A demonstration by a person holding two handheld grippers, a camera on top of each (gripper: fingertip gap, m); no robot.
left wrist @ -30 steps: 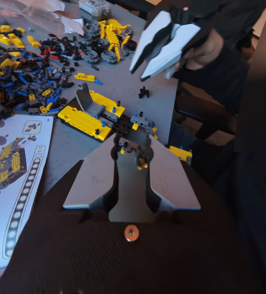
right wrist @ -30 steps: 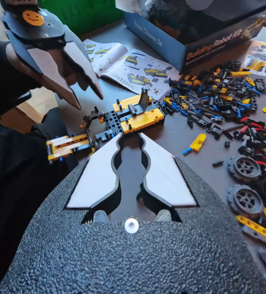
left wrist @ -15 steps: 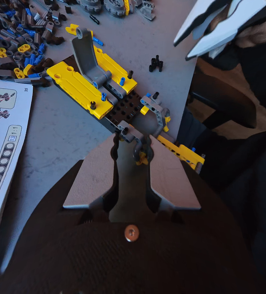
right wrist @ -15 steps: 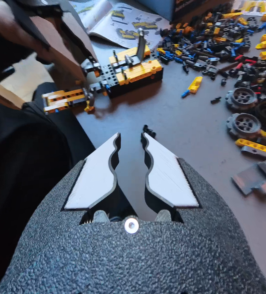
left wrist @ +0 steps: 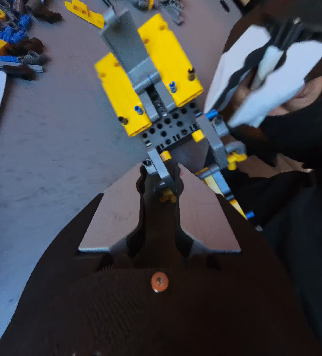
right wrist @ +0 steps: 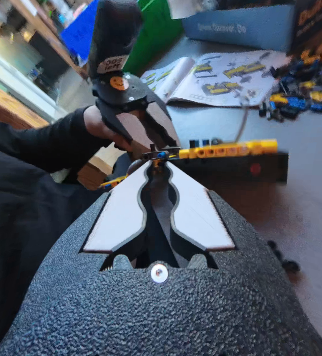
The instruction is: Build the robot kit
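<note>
Left hand-held gripper [left wrist: 160, 169] clenched on grey link arm [left wrist: 159, 167] of yellow-black brick model [left wrist: 156, 86], at bench [left wrist: 50, 154] edge; bare bench to its left. Right hand-held gripper [right wrist: 158, 163] tips flank model's pin, grip unclear. Printed booklet [right wrist: 223, 81] behind.

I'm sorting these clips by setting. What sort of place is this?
Probably a hobby or work table indoors, set up for building a brick kit: a half-built yellow and black model, an open instruction booklet, loose parts and the kit's box on a grey table.
</note>
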